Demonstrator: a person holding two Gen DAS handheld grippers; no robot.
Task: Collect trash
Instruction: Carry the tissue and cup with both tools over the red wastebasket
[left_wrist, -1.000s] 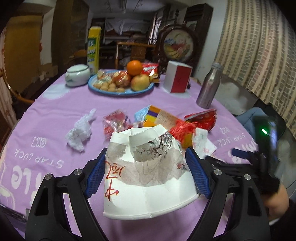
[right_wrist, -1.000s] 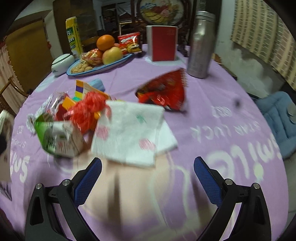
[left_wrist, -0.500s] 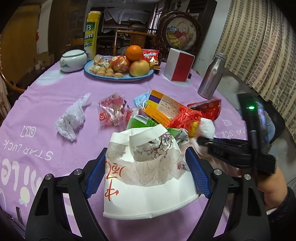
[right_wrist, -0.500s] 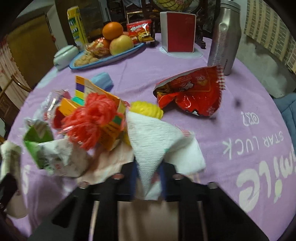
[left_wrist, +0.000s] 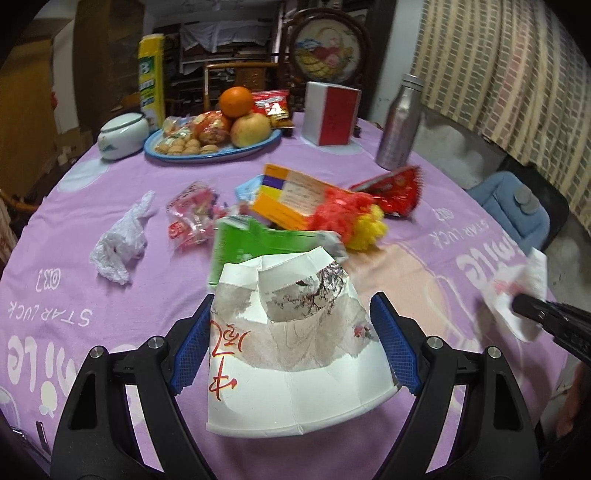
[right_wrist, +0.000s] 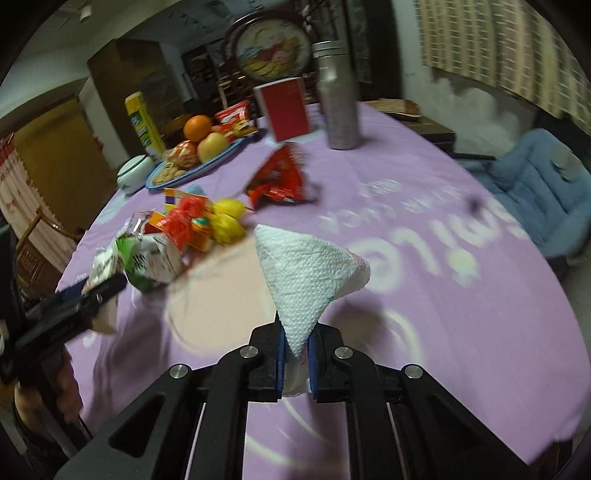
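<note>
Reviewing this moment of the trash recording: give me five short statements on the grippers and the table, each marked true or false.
1. The right gripper is shut on a white paper napkin. True.
2. The left gripper is empty. False: a crumpled paper cup sits between its fingers.
3. An orange tops the fruit on the blue plate. True.
4. The metal bottle lies on its side. False: it stands upright.
5. The tablecloth is green. False: it is purple.
</note>
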